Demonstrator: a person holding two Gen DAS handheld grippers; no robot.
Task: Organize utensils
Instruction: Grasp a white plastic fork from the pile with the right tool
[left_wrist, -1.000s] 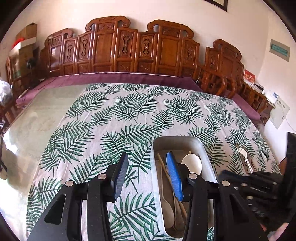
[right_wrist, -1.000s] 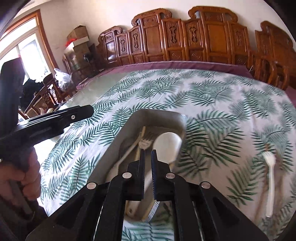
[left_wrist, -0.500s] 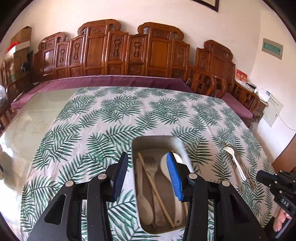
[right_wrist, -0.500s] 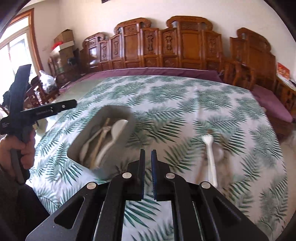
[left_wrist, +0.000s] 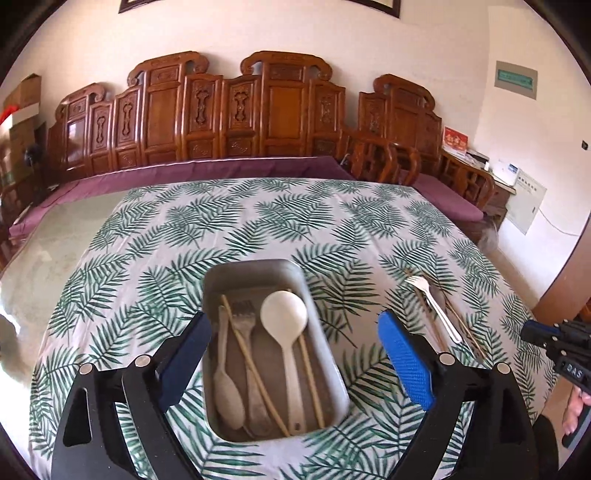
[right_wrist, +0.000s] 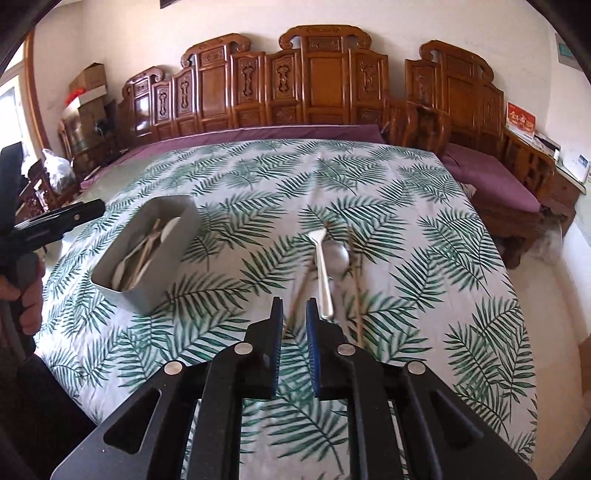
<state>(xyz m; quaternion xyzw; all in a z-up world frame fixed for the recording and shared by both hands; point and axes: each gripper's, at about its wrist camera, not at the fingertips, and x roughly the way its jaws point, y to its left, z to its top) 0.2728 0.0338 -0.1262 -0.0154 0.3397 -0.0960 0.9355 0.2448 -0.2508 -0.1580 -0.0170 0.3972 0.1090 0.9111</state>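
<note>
A grey metal tray (left_wrist: 258, 271) sits on the palm-leaf tablecloth and holds a white ladle (left_wrist: 284, 314), a fork (left_wrist: 243, 310), a spoon and chopsticks. My left gripper (left_wrist: 293, 336) is wide open and empty, its jaws either side of the tray's near end. The tray also shows in the right wrist view (right_wrist: 147, 291). A white fork (right_wrist: 320, 266), a metal spoon (right_wrist: 336, 256) and loose chopsticks (right_wrist: 356, 291) lie on the cloth. My right gripper (right_wrist: 294, 314) hovers just short of them, jaws parted by a narrow gap, holding nothing.
The table (right_wrist: 461, 258) is covered by the leaf cloth, with bare glass (left_wrist: 44, 251) at its left. Carved wooden chairs (left_wrist: 258, 110) line the far side, and a purple-cushioned bench (right_wrist: 491, 177) stands to the right.
My right gripper swung from above the tray over to the loose utensils on the right and its jaws parted slightly. My left gripper opened much wider and centred over the tray.
</note>
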